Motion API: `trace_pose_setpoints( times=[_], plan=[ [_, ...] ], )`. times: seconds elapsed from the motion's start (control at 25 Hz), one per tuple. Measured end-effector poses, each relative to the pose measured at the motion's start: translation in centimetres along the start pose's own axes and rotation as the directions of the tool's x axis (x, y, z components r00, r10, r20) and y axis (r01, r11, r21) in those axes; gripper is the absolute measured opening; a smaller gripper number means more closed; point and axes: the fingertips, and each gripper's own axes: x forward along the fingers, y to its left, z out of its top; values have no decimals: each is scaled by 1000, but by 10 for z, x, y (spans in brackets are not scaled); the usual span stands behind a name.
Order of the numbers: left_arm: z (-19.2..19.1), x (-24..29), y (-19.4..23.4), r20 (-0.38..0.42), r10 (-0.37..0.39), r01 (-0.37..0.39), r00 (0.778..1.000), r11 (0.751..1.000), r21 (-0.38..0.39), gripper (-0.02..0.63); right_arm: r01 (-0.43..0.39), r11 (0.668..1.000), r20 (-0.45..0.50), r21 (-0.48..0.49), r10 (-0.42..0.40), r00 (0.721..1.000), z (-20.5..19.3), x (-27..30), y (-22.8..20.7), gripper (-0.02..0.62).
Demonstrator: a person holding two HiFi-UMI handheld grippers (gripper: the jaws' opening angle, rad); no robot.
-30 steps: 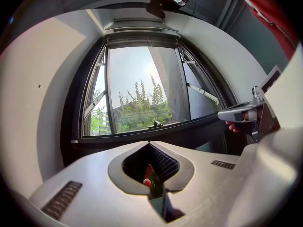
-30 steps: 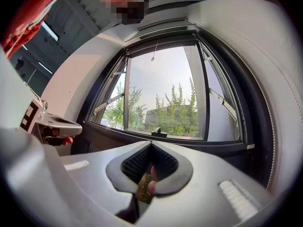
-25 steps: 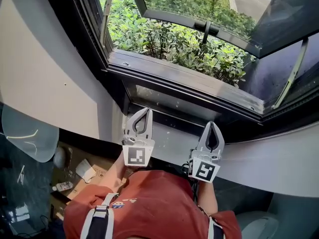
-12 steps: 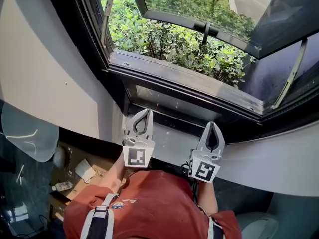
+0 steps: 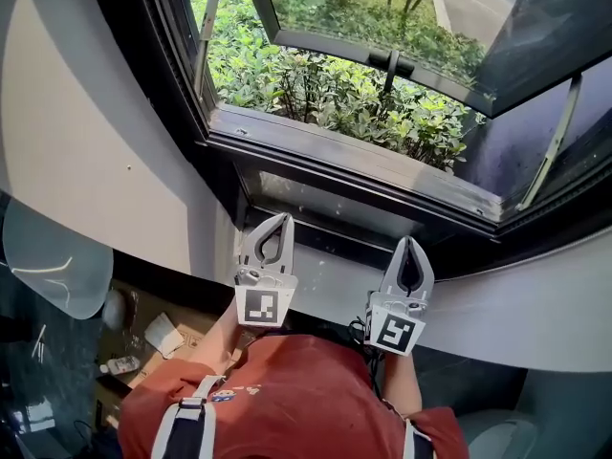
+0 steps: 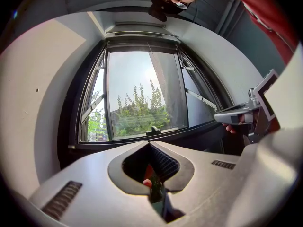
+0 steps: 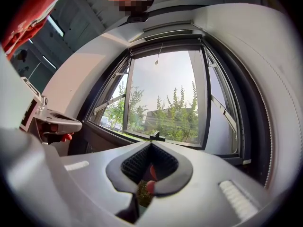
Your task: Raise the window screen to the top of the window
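The dark-framed window [image 5: 349,156] stands open, its glass sash [image 5: 382,41] swung outward with a black handle [image 5: 390,62] on the lower rail. A pale housing [image 6: 141,32] runs along the top of the frame, and a thin pull cord [image 7: 158,55] hangs from it. No screen mesh shows across the opening. My left gripper [image 5: 284,217] and right gripper [image 5: 410,241] hover side by side just below the inner sill, pointing at the window. Both are shut and hold nothing. In the left gripper view the right gripper [image 6: 218,119] sits at the right.
A white wall [image 5: 86,142] flanks the window on the left and a white ledge [image 5: 535,323] runs below it. Green shrubs [image 5: 325,89] grow outside. A metal stay arm [image 5: 553,146] braces the sash at the right. Boxes and small clutter [image 5: 158,333] lie on the floor, lower left.
Both grippers stay where they were, shut and empty. Only the head view has tilted slightly, so the window sits a little higher in the frame.
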Motion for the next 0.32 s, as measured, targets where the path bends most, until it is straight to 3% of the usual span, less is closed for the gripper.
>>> trace_pose_setpoints(
  times=[0.32],
  plan=[
    [8,7,-4,44,-18,16,999,999,38,6,17,1000,-1,-15,-17,1000,-1,1,-6,9]
  ],
)
